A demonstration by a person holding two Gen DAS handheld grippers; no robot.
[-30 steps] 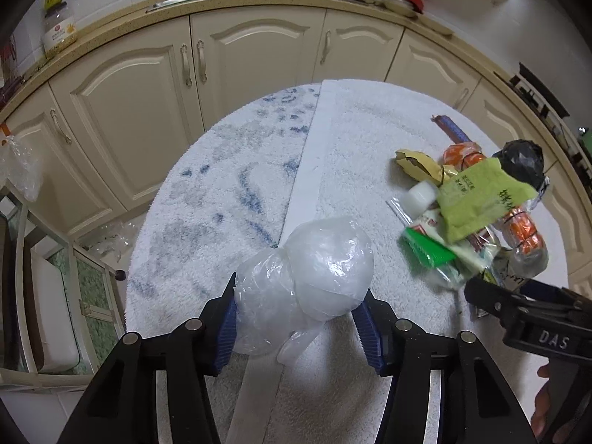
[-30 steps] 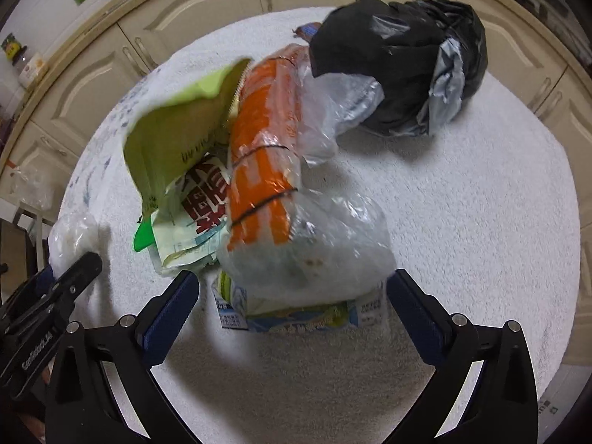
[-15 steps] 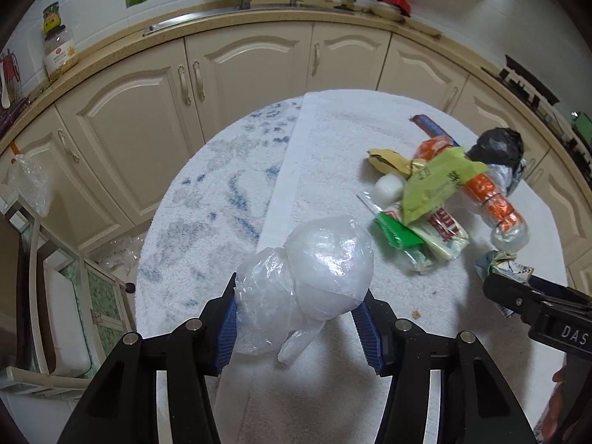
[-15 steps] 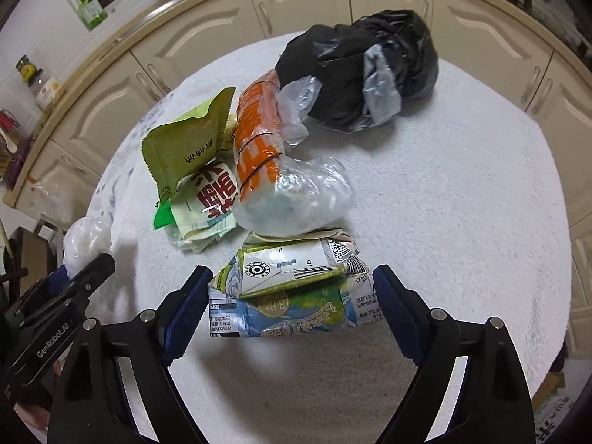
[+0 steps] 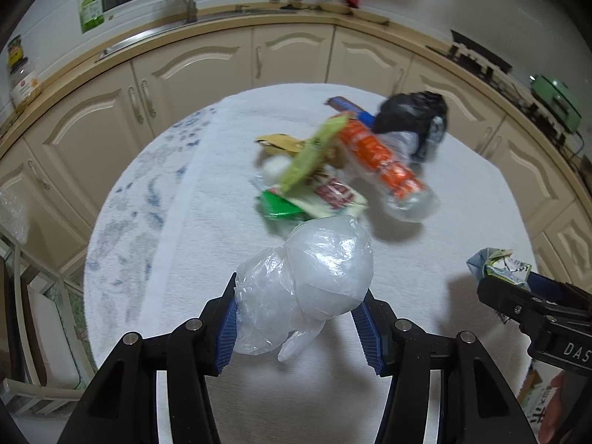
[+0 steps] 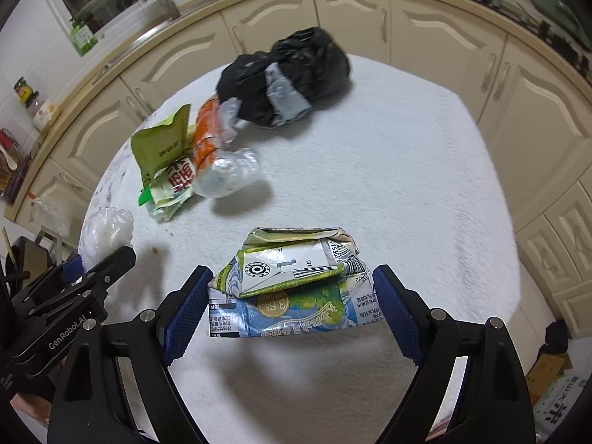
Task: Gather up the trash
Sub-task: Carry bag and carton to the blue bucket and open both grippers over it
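- Two grippers hang over the white rug (image 5: pixel 207 170): the left gripper (image 5: pixel 299 318) clamps a crumpled clear plastic bag (image 5: pixel 307 281), the right gripper (image 6: pixel 292 303) pinches a flattened milk carton (image 6: pixel 288 285), both lifted clear.
- The right jaws closed in a little during the last second, the carton between them.
- Beyond lie a green wrapper (image 6: pixel 162 140), an orange-labelled bottle (image 5: pixel 384 170) and a black bag (image 6: pixel 288 74), touching in a heap.
- Cream cabinets (image 5: pixel 192 70) curve behind.

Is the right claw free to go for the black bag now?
Probably not: the right claw is clamped on a flattened milk carton. The path to the black bag looks open.
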